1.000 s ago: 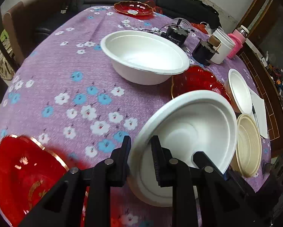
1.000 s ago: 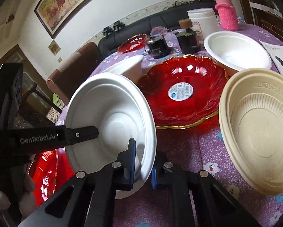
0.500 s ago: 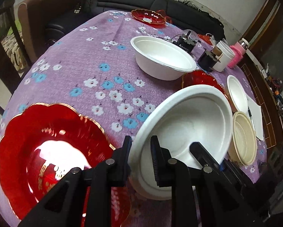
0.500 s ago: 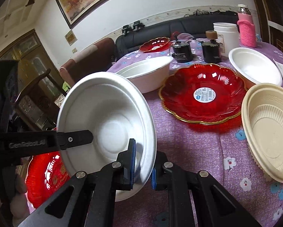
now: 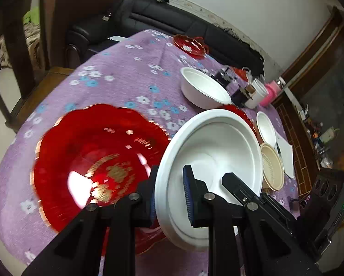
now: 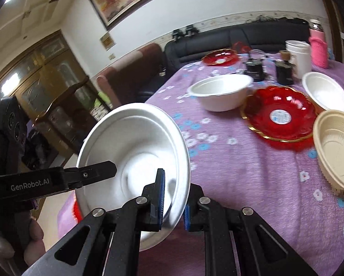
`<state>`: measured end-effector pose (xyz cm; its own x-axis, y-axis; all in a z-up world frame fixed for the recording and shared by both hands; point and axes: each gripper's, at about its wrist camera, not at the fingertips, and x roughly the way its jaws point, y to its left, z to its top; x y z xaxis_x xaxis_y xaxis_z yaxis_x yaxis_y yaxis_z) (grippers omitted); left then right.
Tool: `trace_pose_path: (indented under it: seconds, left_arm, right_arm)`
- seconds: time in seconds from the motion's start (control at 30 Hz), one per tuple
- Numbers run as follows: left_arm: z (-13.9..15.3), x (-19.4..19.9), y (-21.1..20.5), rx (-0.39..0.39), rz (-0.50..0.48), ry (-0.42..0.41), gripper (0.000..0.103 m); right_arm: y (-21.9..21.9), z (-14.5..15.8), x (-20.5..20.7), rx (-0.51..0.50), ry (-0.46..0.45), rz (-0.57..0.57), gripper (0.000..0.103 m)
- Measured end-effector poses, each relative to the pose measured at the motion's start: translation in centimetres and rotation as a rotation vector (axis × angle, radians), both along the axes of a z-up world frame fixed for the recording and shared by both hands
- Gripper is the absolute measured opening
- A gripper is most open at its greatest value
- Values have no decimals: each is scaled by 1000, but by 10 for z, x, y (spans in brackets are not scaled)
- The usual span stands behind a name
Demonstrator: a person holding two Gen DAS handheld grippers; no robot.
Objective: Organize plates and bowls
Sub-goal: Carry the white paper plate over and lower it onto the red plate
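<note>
Gripping opposite edges of one white bowl [image 5: 214, 161], both grippers hold it tilted in the air above the purple flowered tablecloth [image 5: 116, 78]. The left gripper [image 5: 169, 193] has its fingers clamped on the near rim, one pad outside and one inside the bowl; the right gripper [image 6: 173, 197] pinches the rim on the other side in the same way. In the left wrist view the bowl hangs just beside and partly over a big red plate [image 5: 98, 161] with gold trim at the table's near edge. Farther along the table sit a second white bowl [image 5: 204, 89], a smaller white bowl [image 5: 266, 128] and a cream bowl [image 5: 272, 166] next to it. In the right wrist view another red plate [image 6: 279, 113] with a round sticker lies between those bowls, and a small red dish [image 6: 220, 56] rests at the far end near a black sofa [image 6: 229, 36]. A hand [image 6: 22, 241] grips the left tool's handle at lower left.
</note>
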<state>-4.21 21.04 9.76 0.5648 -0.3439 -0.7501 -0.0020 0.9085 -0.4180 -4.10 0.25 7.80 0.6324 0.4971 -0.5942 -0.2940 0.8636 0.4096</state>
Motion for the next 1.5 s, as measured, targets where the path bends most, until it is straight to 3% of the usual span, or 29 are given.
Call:
trace_pose_path:
  seconds: [0.57,1.07,1.37,1.5]
  left_arm:
    - [-23,-28,82,-75,108,14,20]
    - [-54,1,96,-52,153,98,20]
    - [-62,20,93,-3,160,110,20]
    - [-61,21,95,12,172,103,27]
  right_arm:
    - [87,-9,-15,-135,19,98,15]
    - [105,-34,20,-148,137,114,16]
    - [111,-48,33,-195,154,84,16]
    - [111,-49,35,-216,142,67,16]
